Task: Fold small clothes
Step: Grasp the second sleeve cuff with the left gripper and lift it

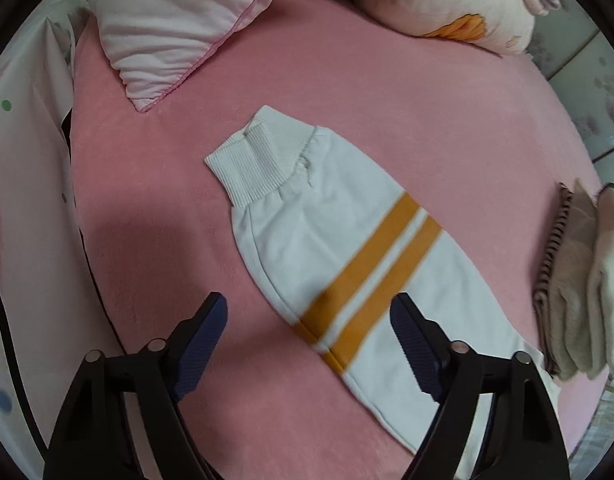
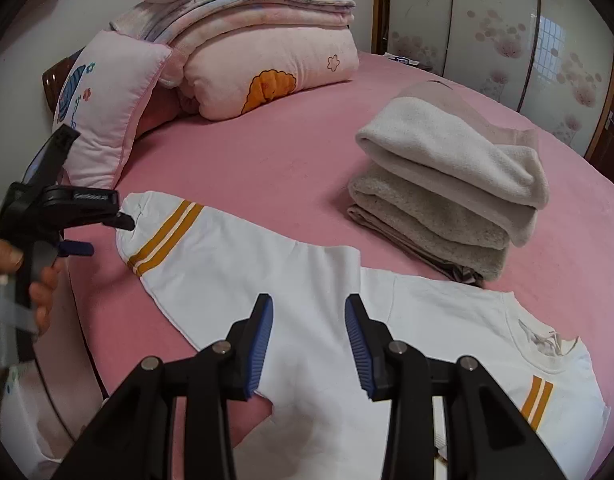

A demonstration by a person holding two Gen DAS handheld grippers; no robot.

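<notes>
Both grippers hang over a white sweatshirt [image 2: 315, 320] spread flat on the pink bed [image 2: 267, 152], near its edge. Left gripper [image 1: 309, 330], jaws wide and empty, straddles the orange-striped sleeve [image 1: 347, 248], apparently to fold it inward. Right gripper [image 2: 309, 340], part-open, grips nothing.

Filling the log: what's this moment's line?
left gripper open over sleeve | right gripper open over shirt
</notes>
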